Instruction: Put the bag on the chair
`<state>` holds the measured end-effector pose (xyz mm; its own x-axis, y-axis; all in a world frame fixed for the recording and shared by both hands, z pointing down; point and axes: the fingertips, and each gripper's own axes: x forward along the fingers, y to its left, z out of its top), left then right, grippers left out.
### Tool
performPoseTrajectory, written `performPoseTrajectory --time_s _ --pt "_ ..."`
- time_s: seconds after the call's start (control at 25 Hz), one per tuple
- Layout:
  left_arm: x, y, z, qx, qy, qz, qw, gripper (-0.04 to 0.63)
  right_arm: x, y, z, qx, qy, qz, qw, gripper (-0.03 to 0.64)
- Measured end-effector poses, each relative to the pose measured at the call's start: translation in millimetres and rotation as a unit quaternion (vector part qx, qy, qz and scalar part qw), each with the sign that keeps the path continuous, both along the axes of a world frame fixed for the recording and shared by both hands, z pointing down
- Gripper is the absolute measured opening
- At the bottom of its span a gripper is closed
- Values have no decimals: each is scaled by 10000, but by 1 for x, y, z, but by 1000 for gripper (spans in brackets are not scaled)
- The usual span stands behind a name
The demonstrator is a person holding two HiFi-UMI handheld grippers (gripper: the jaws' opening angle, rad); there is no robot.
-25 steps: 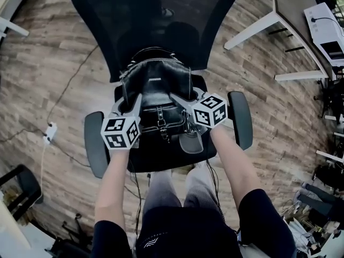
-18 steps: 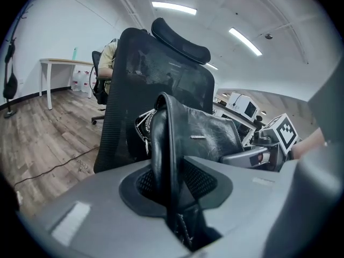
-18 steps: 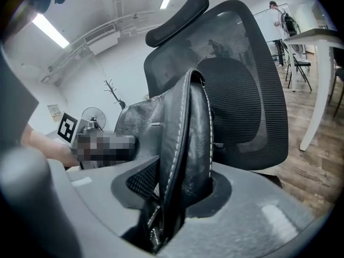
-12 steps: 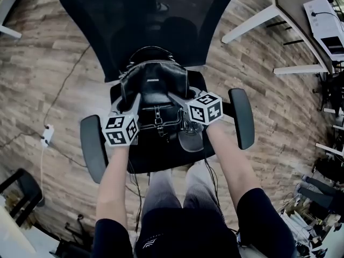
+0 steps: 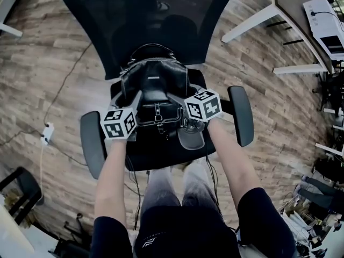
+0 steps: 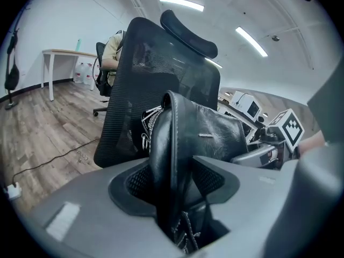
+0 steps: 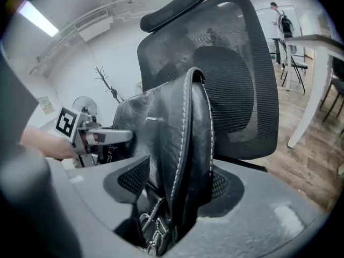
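Note:
A black leather bag point(image 5: 155, 87) stands upright on the seat point(image 5: 161, 155) of a black mesh office chair, its back against the backrest point(image 5: 107, 26). My left gripper point(image 5: 133, 102) is at the bag's left side and my right gripper point(image 5: 174, 98) at its right side. In the left gripper view the bag's point(image 6: 188, 138) side edge runs between the jaws of the left gripper point(image 6: 174, 179), which are opening. In the right gripper view the bag's point(image 7: 177, 138) stitched edge lies between the wide, opening jaws of the right gripper point(image 7: 177, 181). Neither pair visibly squeezes the leather.
The chair's armrests point(image 5: 91, 144) point(image 5: 240, 114) flank my hands. White desk legs point(image 5: 258, 23) and a printer point(image 5: 328, 20) stand at the right. A power strip point(image 5: 47, 133) and cable lie on the wooden floor at the left. A seated person point(image 6: 110, 52) is far behind the chair.
Both pairs of jaws have spread apart around the bag's sides. The bag has stayed in the same place on the seat, and my hands have barely shifted.

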<state>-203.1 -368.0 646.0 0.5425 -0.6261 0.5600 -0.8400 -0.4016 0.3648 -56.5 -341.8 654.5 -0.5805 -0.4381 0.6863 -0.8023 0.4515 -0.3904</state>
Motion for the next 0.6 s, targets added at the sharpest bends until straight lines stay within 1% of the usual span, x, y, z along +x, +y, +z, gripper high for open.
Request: performPoseTrajectory --time_s 0.04,0.08,0.16,0.32,0.48,0.6 --pt "-2 0 0 1 -62 16 10000 243 1 1 -1 17 96 -54 9999 269" --pt "-4 0 -1 13 -125 27 9999 261 2 3 -2 32 163 -73 9998 272" --pt "-7 2 -5 48 -246 14 9997 281 6 5 -6 53 235 -26 9997 272" --pt "-14 6 -14 148 -425 -99 9989 290 13 8 -12 111 334 183 9992 275" --pt "-20 12 -25 189 -400 -305 9986 295 26 11 -25 278 390 493 9976 273" --pt "-24 21 -38 303 -473 -418 9975 279 36 15 -44 460 339 746 9956 264"
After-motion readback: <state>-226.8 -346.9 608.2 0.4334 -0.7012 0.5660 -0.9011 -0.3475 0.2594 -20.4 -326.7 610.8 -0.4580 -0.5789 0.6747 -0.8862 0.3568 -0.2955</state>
